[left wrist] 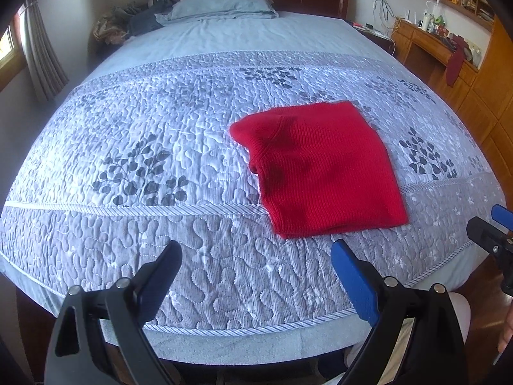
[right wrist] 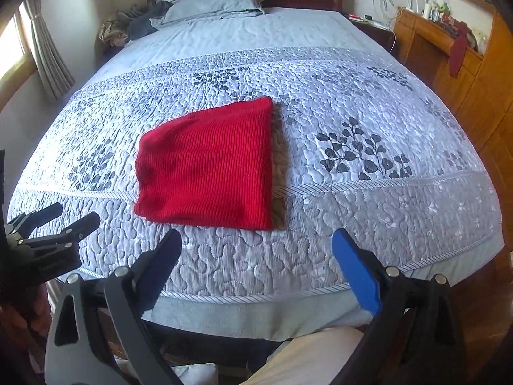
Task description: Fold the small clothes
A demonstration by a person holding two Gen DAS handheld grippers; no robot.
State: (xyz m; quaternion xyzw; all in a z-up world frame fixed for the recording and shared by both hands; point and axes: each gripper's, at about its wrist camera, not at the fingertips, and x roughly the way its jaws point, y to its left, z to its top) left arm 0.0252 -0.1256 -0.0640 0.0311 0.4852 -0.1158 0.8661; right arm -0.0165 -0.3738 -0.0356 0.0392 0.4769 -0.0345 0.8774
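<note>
A red knitted garment (left wrist: 320, 166) lies folded into a flat rectangle on the quilted bedspread (left wrist: 160, 128), near the foot of the bed. It also shows in the right wrist view (right wrist: 208, 166). My left gripper (left wrist: 256, 250) is open and empty, held above the foot edge, short of the garment and to its left. My right gripper (right wrist: 256, 240) is open and empty, just short of the garment's near edge. Each gripper shows at the edge of the other's view: the right one (left wrist: 493, 234) and the left one (right wrist: 51, 221).
A pillow (left wrist: 221, 6) and a heap of dark clothes (left wrist: 138, 22) lie at the headboard end. A wooden desk (left wrist: 426, 41) with clutter and wooden cabinets (left wrist: 481, 96) stand on the right. A curtained window (left wrist: 35, 45) is on the left.
</note>
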